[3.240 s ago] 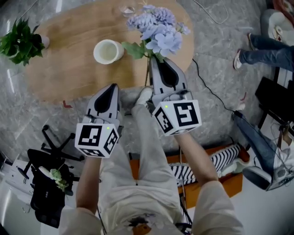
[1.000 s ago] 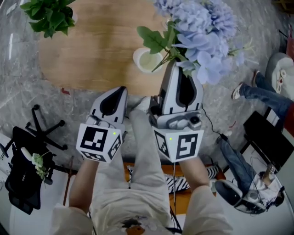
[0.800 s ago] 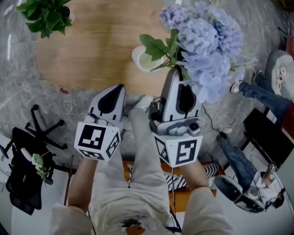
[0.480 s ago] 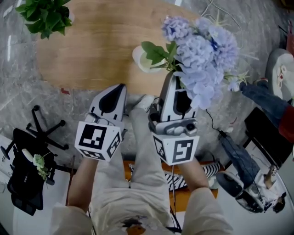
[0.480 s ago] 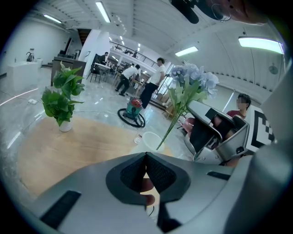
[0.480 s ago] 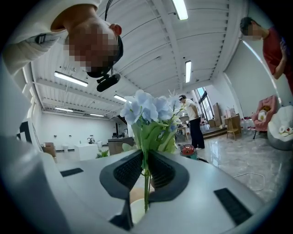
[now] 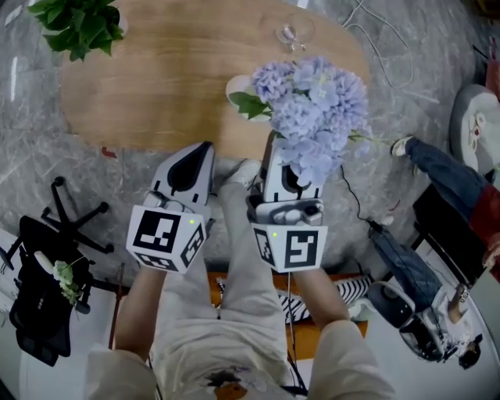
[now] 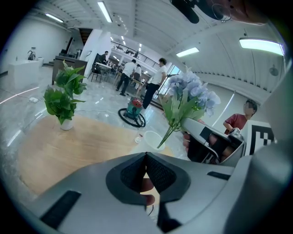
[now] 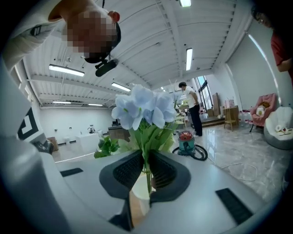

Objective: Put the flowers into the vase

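Pale-blue hydrangea flowers [image 7: 312,105] are clamped by the stem in the right gripper [image 9: 146,161], over the wooden tabletop [image 7: 156,78] edge. The white vase [image 7: 233,84] is at their 9 o'clock. At the right gripper's 9 o'clock, the left gripper [image 8: 146,155] is closed and empty.

You're in an open-plan office: black office chair [image 7: 39,262] at your eight o'clock, polished stone floor [image 7: 31,168], ceiling strip lights [image 8: 104,11], people [image 8: 158,77] standing around twelve o'clock.

Left tool [image 8: 146,155] closed, right tool [image 9: 147,157] clamped.
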`<state>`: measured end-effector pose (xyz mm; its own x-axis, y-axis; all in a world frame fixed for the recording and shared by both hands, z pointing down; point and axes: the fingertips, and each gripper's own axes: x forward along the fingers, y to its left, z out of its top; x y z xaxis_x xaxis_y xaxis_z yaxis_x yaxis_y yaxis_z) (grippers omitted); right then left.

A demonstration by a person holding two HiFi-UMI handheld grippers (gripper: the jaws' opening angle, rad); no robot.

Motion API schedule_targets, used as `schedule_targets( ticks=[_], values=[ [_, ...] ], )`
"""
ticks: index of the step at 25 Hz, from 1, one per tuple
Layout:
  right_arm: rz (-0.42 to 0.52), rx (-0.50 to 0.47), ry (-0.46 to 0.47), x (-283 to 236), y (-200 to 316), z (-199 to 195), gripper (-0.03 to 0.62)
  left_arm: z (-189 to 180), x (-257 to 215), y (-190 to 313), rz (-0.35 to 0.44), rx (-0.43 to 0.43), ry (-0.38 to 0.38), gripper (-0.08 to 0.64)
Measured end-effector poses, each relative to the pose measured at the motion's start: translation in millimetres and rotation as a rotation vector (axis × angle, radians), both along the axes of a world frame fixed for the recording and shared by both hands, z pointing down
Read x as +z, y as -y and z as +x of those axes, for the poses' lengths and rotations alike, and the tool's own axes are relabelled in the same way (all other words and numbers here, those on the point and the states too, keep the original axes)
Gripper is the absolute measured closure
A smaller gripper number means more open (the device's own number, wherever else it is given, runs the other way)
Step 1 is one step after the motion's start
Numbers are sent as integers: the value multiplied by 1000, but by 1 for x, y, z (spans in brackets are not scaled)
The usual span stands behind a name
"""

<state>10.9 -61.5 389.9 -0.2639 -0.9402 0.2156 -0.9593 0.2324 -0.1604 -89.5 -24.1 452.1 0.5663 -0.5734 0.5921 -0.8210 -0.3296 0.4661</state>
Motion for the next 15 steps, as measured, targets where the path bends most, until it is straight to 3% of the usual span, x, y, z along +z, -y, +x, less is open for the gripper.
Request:
schedule_targets(
  ticks=[10,15],
  values=[
    [-163,-17,-6,41,-1,1,545,1,-3,-3,1,3,-7,553],
    [-228,-74,-42,55,-9,-10,468,2,-4,-2,8,3,-5,554]
  ],
)
